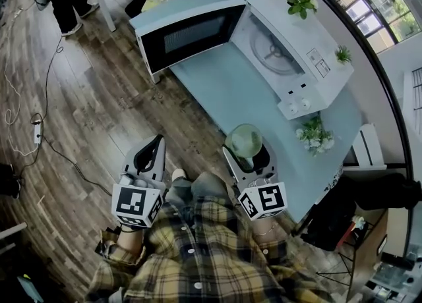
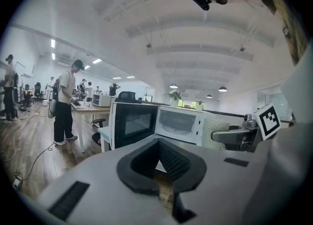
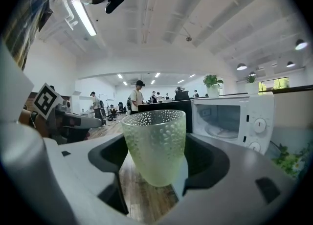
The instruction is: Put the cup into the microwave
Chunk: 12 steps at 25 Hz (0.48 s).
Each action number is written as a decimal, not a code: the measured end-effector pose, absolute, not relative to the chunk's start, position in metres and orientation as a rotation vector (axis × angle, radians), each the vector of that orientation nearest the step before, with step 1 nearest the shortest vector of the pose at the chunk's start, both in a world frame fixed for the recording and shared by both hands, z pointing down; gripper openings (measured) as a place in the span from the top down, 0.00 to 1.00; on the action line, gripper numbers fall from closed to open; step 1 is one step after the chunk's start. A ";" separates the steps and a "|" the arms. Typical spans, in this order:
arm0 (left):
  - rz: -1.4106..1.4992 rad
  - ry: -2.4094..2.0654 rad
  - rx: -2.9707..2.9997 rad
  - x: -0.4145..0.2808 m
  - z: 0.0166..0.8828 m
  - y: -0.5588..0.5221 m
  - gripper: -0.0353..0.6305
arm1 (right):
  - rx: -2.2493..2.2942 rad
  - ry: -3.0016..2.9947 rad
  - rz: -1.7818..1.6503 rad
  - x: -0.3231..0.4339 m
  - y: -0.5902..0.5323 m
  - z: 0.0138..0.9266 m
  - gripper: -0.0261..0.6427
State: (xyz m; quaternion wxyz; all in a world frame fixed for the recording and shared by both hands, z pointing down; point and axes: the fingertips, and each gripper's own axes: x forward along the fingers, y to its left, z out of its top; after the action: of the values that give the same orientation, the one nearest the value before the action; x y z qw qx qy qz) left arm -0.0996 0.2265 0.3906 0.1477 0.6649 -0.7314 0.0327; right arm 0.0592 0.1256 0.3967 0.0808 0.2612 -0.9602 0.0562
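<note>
Green cup (image 3: pixel 154 146) upright between jaws of right gripper (image 1: pixel 245 157), facing open microwave (image 1: pixel 290 45).

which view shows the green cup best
The right gripper view: the cup sits large, centred and upright, held between the right tongs, its bumpy green glass clear. The head view shows it small from above, mostly its rim. The left gripper view does not show it.
</note>
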 end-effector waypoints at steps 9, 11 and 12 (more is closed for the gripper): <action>0.086 -2.018 1.928 -0.110 0.406 0.209 0.96 | 0.853 -2.798 0.204 0.057 0.112 0.406 0.42; 0.088 -2.011 1.925 -0.115 0.410 0.200 0.96 | 0.858 -2.789 0.212 0.053 0.104 0.411 0.42; 0.090 -2.008 1.925 -0.117 0.412 0.195 0.96 | 0.859 -2.787 0.217 0.051 0.100 0.413 0.42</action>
State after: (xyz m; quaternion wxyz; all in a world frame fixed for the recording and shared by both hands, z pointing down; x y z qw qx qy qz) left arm -0.1172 0.1954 0.4115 0.1783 0.6806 -0.7099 0.0318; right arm 0.0507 0.0998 0.4128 0.1083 0.2919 -0.9475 0.0736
